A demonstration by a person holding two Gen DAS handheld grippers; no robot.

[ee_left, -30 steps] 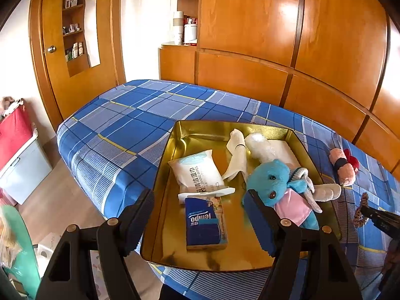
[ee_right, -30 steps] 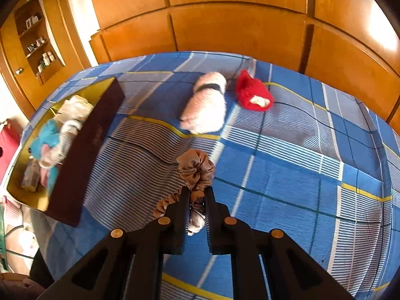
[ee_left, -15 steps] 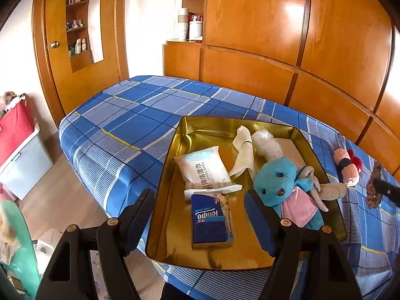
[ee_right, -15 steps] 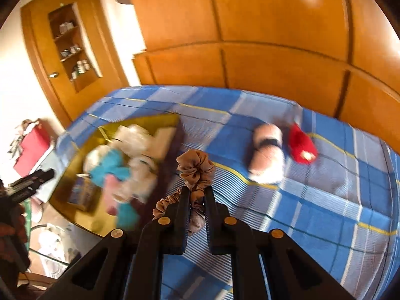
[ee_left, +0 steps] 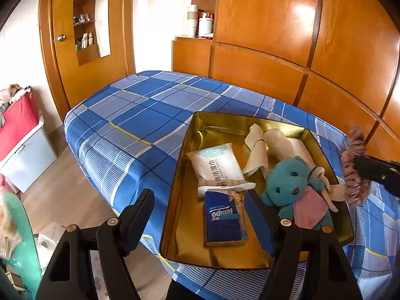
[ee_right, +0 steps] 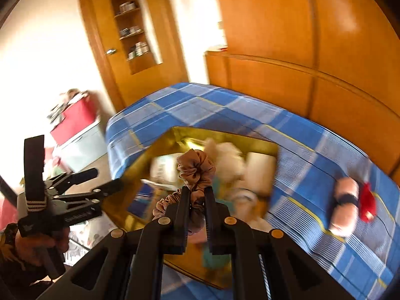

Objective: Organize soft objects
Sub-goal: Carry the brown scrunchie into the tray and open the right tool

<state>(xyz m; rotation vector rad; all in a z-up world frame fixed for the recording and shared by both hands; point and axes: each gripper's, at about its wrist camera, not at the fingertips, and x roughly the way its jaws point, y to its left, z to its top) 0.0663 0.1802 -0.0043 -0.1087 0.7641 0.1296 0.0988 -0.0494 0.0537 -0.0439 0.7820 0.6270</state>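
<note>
A dusty-pink scrunchie point(ee_right: 196, 170) is pinched in my right gripper point(ee_right: 196, 191), which is shut on it and hangs over the gold tin tray point(ee_right: 155, 155). From the left wrist view the scrunchie point(ee_left: 352, 175) shows at the tray's right rim. In the tray point(ee_left: 225, 125) lie a teal teddy bear point(ee_left: 287, 182), a white wipes packet point(ee_left: 215, 165), a blue tissue pack point(ee_left: 222, 220) and a white cloth point(ee_left: 255, 150). My left gripper point(ee_left: 198, 215) stands open near the tray's front left corner, holding nothing. A pink roll toy point(ee_right: 345, 205) and a red item point(ee_right: 367, 205) rest on the blue checked bedspread to the right.
The tray sits near the bed's front edge, with wooden floor point(ee_left: 70, 187) below. A red box on a pale bin point(ee_left: 17, 130) stands at the left wall. Wooden wardrobe panels point(ee_left: 275, 25) back the bed. A hand point(ee_right: 32, 245) holds the left gripper.
My right gripper has carried the scrunchie up off the bedspread and leftward, over the tray, rolling as it went. The left gripper has barely moved.
</note>
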